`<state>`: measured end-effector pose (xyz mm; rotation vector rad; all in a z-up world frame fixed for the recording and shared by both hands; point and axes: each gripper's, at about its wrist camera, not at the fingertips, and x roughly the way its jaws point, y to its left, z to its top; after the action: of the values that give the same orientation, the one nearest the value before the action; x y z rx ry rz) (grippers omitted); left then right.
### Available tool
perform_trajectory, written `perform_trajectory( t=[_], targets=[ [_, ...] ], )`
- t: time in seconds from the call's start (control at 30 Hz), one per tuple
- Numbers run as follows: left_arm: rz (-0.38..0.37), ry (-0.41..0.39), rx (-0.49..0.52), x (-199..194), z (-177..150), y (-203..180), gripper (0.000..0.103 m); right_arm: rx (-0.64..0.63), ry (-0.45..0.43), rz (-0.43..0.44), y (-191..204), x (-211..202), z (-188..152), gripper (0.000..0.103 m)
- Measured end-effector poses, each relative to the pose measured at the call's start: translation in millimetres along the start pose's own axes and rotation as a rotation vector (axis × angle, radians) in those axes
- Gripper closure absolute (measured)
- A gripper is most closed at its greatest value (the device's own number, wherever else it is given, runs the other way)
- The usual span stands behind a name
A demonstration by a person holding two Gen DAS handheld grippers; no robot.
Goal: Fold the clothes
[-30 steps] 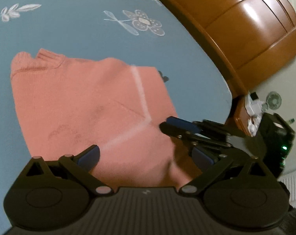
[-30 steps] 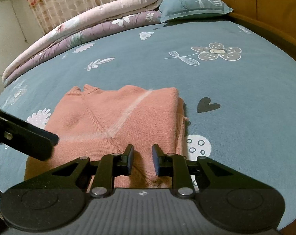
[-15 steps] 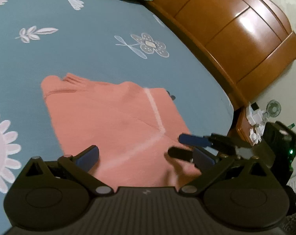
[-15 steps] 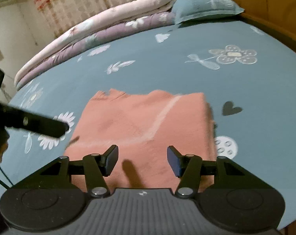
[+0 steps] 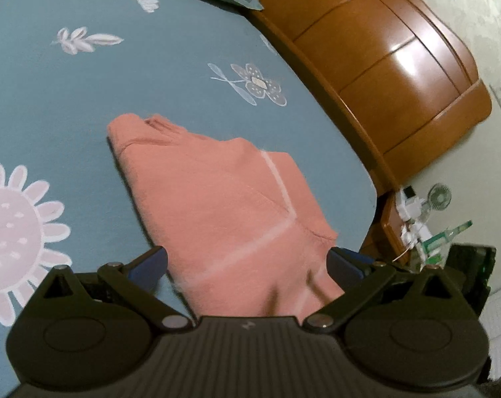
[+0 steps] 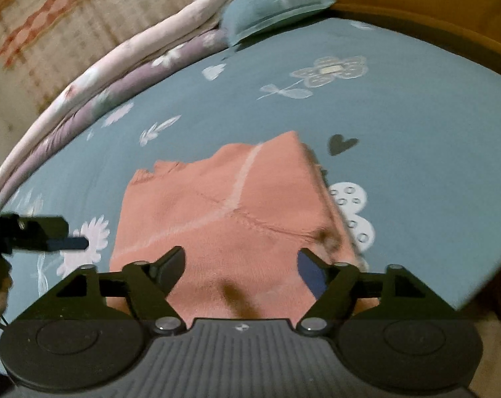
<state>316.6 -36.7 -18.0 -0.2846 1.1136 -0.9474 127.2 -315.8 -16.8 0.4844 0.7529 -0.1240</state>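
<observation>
A salmon-pink knitted sweater (image 5: 223,199) lies folded into a rough rectangle on the blue flowered bedsheet (image 5: 151,76), with a pale stripe across it. My left gripper (image 5: 247,262) hangs open above its near edge, with nothing between the fingers. In the right wrist view the same sweater (image 6: 230,212) lies ahead. My right gripper (image 6: 242,262) is open over its near part and holds nothing. The left gripper (image 6: 64,240) also shows at that view's left edge, beside the sweater.
A wooden headboard (image 5: 383,66) runs along the bed's right side. Beyond the bed corner a bedside stand carries a small fan (image 5: 439,195) and bottles. A blue pillow (image 6: 273,6) and folded quilts (image 6: 117,69) lie at the bed's far side before a curtain.
My right gripper went from shut to wide open. Both grippers have drawn back from the sweater, so more of the bed shows. The right gripper has left the left wrist view.
</observation>
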Motion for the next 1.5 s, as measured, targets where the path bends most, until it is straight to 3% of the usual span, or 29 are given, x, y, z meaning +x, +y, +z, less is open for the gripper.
perform_trajectory(
  t=[0.23,0.4,0.57,0.8,0.9,1.07,1.2,1.4,1.5],
  targets=[
    [-0.053,-0.004,-0.155,10.6,-9.1,25.7,0.002,0.083,-0.022,-0.024,-21.3,-13.3,13.2,0.013],
    [-0.07,0.008,-0.263,27.2,-22.0,36.6,0.002,0.133,0.021,0.044,-53.6,5.8,26.6,0.012],
    [-0.017,-0.001,-0.349,44.8,-32.9,40.0,0.002,0.196,0.105,0.169,-90.6,42.9,39.3,0.012],
    [-0.04,-0.068,-0.496,56.7,-43.1,37.4,0.002,0.235,0.254,0.361,-125.8,97.1,60.0,0.01],
    [-0.021,-0.088,-0.484,59.5,-38.8,30.4,0.002,0.248,0.276,0.438,-133.3,110.9,69.6,0.01],
    [-0.005,-0.088,-0.449,75.1,-23.6,23.3,0.002,0.189,0.297,0.482,-123.8,134.2,89.6,0.009],
    [-0.003,-0.07,-0.433,80.6,-17.5,20.1,0.001,0.169,0.306,0.512,-116.0,146.7,98.0,0.0],
    [-0.101,-0.032,-0.505,69.9,-41.8,28.0,0.001,0.171,0.319,0.514,-117.8,125.1,77.9,0.0],
    [-0.127,-0.02,-0.482,71.4,-48.6,24.1,0.001,0.19,0.331,0.518,-121.8,111.1,65.2,0.0]
  ],
)
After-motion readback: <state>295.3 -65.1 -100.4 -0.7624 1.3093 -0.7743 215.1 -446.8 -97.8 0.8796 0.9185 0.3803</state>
